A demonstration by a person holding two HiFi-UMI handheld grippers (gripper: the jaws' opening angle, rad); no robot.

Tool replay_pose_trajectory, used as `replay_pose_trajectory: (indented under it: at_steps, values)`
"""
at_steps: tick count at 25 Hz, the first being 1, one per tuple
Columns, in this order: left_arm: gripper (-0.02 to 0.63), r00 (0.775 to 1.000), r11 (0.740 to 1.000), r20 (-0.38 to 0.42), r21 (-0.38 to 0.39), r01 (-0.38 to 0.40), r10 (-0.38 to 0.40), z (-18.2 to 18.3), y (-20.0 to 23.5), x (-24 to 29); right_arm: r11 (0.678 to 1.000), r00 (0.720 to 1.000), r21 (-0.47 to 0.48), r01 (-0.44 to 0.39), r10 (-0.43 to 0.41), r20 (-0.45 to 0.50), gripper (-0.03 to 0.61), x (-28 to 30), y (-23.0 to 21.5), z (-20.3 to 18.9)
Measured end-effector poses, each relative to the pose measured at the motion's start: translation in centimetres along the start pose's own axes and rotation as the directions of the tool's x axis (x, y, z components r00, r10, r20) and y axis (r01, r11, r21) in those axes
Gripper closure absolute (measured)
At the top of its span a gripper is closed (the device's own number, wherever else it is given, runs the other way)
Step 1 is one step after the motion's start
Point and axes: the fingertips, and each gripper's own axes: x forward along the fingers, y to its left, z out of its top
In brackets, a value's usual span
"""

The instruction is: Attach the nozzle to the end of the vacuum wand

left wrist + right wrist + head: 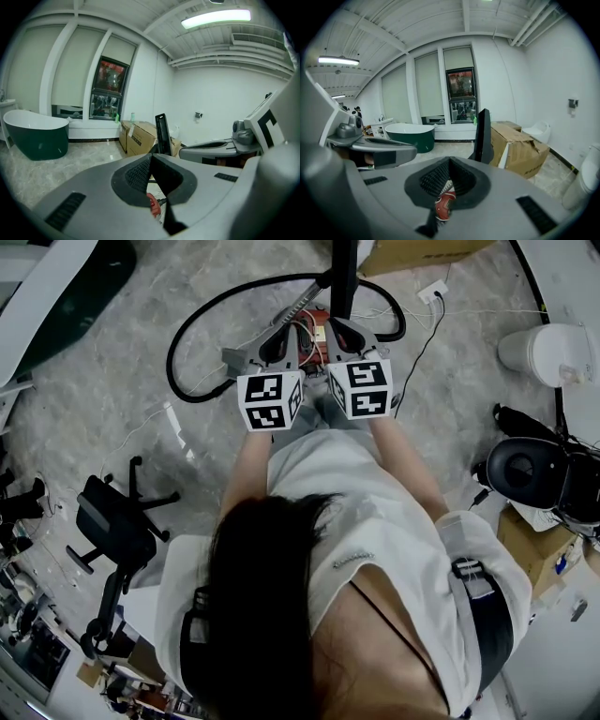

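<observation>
In the head view both grippers are held side by side over a red vacuum body (314, 334) on the floor. A black hose (187, 343) loops round it. A black wand (344, 268) stands upright just beyond the right gripper (349, 334). The left gripper (270, 348) is a little to its left. In the left gripper view the left gripper (151, 157) is shut and empty, with the wand (162, 133) ahead. The right gripper (450, 161) is also shut and empty. The wand (483, 136) rises past its tips, and the vacuum body (444, 206) shows below.
A green bathtub (35, 133) stands by the window wall. Cardboard boxes (518, 147) lie past the wand, with a white toilet (536, 131) behind. A black office chair (117, 531) is at the left. A white bin (548, 352) and black gear (520, 465) sit at the right.
</observation>
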Motion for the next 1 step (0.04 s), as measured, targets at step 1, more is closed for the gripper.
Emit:
replay_pose_trajectory:
  at_steps: [1]
  values:
    - [0.612, 1.000, 1.000, 0.000, 0.003, 0.002, -0.002, -0.07, -0.10, -0.07, 1.000, 1.000, -0.001, 0.000, 0.000, -0.001, 0.565, -0.06, 0.08, -0.09]
